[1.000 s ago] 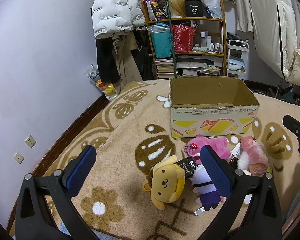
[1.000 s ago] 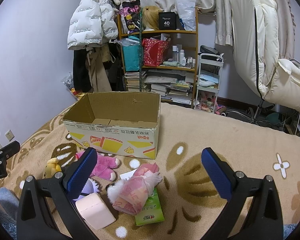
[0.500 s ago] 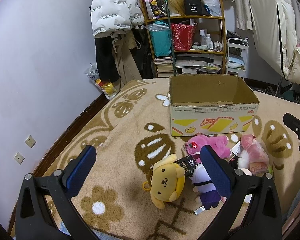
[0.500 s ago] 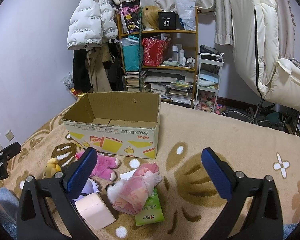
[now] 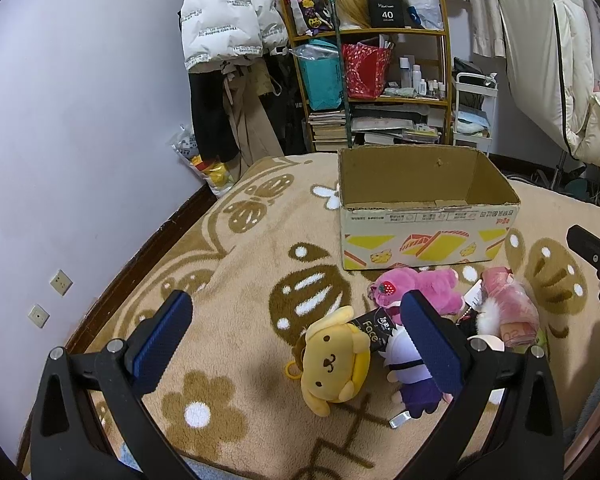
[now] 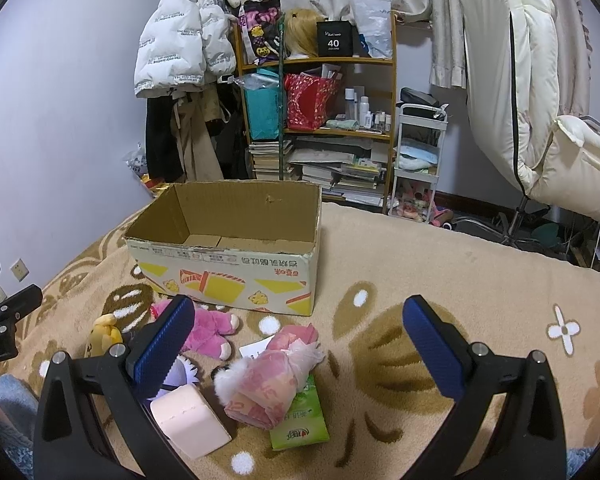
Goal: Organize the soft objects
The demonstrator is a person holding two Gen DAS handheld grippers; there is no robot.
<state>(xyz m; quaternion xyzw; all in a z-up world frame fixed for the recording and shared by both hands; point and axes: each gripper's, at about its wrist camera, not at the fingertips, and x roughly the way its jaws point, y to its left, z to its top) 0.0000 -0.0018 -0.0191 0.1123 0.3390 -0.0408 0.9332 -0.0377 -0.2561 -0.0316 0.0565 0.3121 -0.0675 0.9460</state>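
An open cardboard box [image 5: 428, 236] [image 6: 228, 276] stands on the patterned rug with nothing visible inside. Soft toys lie in front of it: a yellow dog plush [image 5: 334, 364] [image 6: 106, 336], a pink plush with a strawberry [image 5: 416, 292] [image 6: 210, 332], a purple-and-white doll [image 5: 410, 372], and a pink wrapped bundle [image 5: 512, 308] [image 6: 274, 380]. A pale pink block [image 6: 190, 426] and a green tissue pack [image 6: 300, 424] lie beside them. My left gripper [image 5: 296, 344] hovers open just over the yellow plush. My right gripper [image 6: 300, 354] hangs open above the pink bundle, holding nothing.
The tan rug [image 5: 236, 264] covers the floor. A cluttered wooden shelf [image 6: 328, 120], a white puffer jacket [image 6: 180, 36], a small white cart [image 6: 418, 160] and a cream chair [image 6: 540, 120] line the back. The purple wall [image 5: 60, 120] runs along the left.
The left gripper has crept slightly forward and lower toward the toys. The right gripper and all toys stay where they were.
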